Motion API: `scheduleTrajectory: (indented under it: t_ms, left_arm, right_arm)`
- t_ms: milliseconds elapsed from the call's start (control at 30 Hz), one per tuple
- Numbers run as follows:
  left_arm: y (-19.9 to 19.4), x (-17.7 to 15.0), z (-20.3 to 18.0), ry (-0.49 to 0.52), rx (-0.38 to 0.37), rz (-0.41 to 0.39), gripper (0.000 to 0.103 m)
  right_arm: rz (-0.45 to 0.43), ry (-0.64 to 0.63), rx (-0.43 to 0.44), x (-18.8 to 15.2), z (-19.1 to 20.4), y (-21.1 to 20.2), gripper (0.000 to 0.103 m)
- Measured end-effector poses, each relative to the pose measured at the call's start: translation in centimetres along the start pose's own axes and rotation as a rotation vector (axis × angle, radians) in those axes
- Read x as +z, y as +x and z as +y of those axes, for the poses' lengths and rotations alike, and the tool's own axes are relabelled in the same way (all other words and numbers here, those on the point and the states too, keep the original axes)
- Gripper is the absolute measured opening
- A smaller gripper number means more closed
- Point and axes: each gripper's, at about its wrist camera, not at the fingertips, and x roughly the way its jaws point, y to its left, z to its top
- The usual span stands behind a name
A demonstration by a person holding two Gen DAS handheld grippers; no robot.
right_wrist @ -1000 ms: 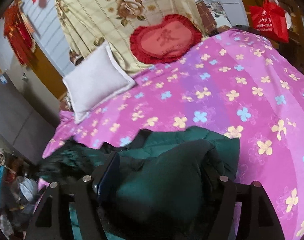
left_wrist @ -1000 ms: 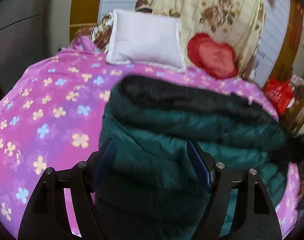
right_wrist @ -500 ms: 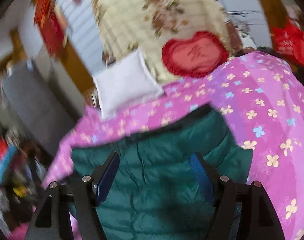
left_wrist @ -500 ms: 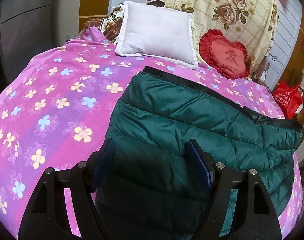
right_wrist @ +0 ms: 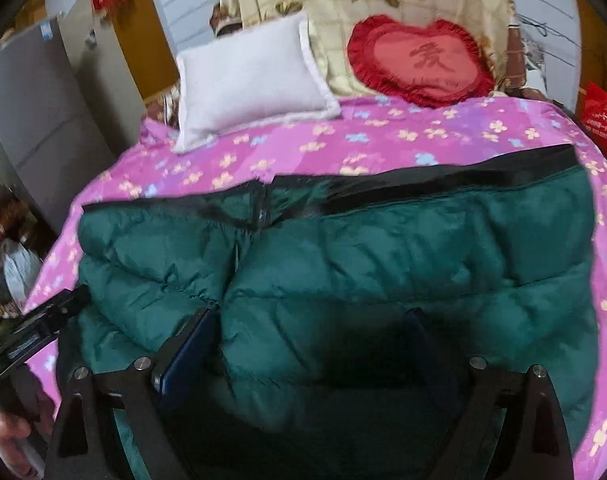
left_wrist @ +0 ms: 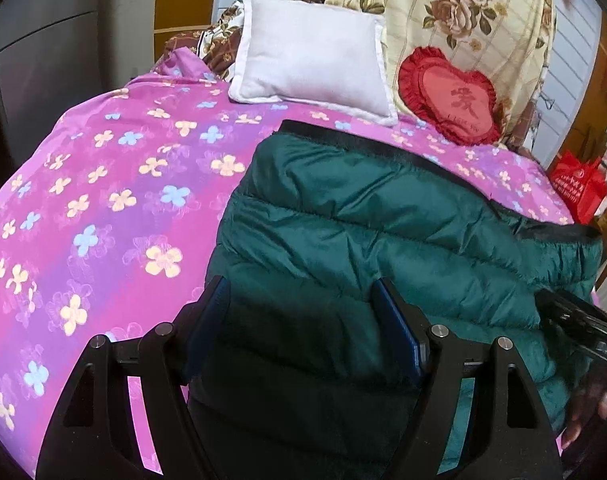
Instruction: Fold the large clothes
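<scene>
A dark green quilted puffer jacket [left_wrist: 383, 232] lies spread across the pink flowered bedspread [left_wrist: 103, 200], its black-trimmed hem toward the pillows. My left gripper [left_wrist: 303, 324] is open, its blue-padded fingers over the jacket's near left part. In the right wrist view the jacket [right_wrist: 383, 256] fills the middle, with the zipper opening left of centre. My right gripper [right_wrist: 307, 340] is open over the jacket's near edge; its right finger is dark and hard to see. Neither holds fabric.
A white pillow [left_wrist: 311, 60] and a red heart-shaped cushion [left_wrist: 451, 96] lean on a floral beige quilt [left_wrist: 443, 12] at the bed's head. A red bag [left_wrist: 579, 188] stands right of the bed. A grey cabinet [right_wrist: 35, 120] is at the left.
The jacket was bunched and lifted in my grippers a second ago; it now lies spread flat on the bed. Both grippers have released it and drawn back toward its near edge.
</scene>
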Motion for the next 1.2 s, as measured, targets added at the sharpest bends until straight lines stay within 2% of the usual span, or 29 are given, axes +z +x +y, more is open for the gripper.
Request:
scheduleTrajectory:
  t_ms: [33,100,133,200,367,467,533,633,800,833,900,1000,1100,1200]
  left_arm:
    - [0.1,0.0,0.0,0.002,0.001,0.001,0.075]
    - [0.1,0.1,0.1,0.001,0.000,0.001,0.075]
    - [0.1,0.3,0.1,0.000,-0.002,0.002,0.075]
    - [0.1,0.6,0.1,-0.006,-0.005,0.003,0.075]
    - [0.2,1.2,-0.1,-0.008,-0.007,0.005,0.075]
    - [0.6,2.0,-0.6,-0.009,-0.004,-0.004,0.075]
    - [1.3,2.7,-0.8,-0.017,0.004,0.001,0.075]
    - [3.4,3.3,-1.1,-0.016,0.030,0.051,0.075]
    - [4.9,3.1,-1.1,-0.016,0.042,0.061,0.079]
    - [4.9,3.0,-1.0,-0.015,0.043,0.061,0.079]
    - [4.5,3.2,-1.0,-0.013,0.039,0.068,0.079]
    - [3.7,4.1,-0.9,-0.031,0.012,0.062,0.079]
    - [3.2,5.3,-1.2,-0.046,-0.006,0.039,0.079]
    - [4.5,6.2,-1.7,-0.040,0.007,0.069,0.079]
  right_arm:
    - [0.016,-0.014,-0.032,0.0,0.4,0.8,0.092]
    - [0.016,-0.056,-0.070,0.2,1.2,1.6,0.069]
    - [0.012,-0.079,-0.081,0.3,1.5,1.8,0.062]
    - [0.006,-0.094,-0.075,0.7,1.9,2.1,0.031]
    - [-0.037,-0.111,-0.084,1.6,2.4,1.8,0.017]
    - [-0.080,-0.049,-0.068,3.0,1.5,1.2,0.015]
    - [-0.075,-0.043,-0.080,3.4,1.5,1.7,0.015]
    - [-0.060,-0.024,-0.097,3.4,0.9,3.2,0.015]
    - [-0.031,0.026,-0.077,2.8,-0.4,5.3,0.016]
    - [-0.032,0.030,-0.069,2.8,-0.5,5.1,0.017]
    - [-0.021,0.045,-0.042,2.9,-0.8,4.4,0.027]
    - [-0.031,0.066,0.000,3.6,-1.5,2.3,0.037]
    - [-0.068,0.063,-0.055,4.8,-2.6,0.6,0.041]
    - [-0.047,0.084,-0.128,5.6,-4.7,0.9,0.041]
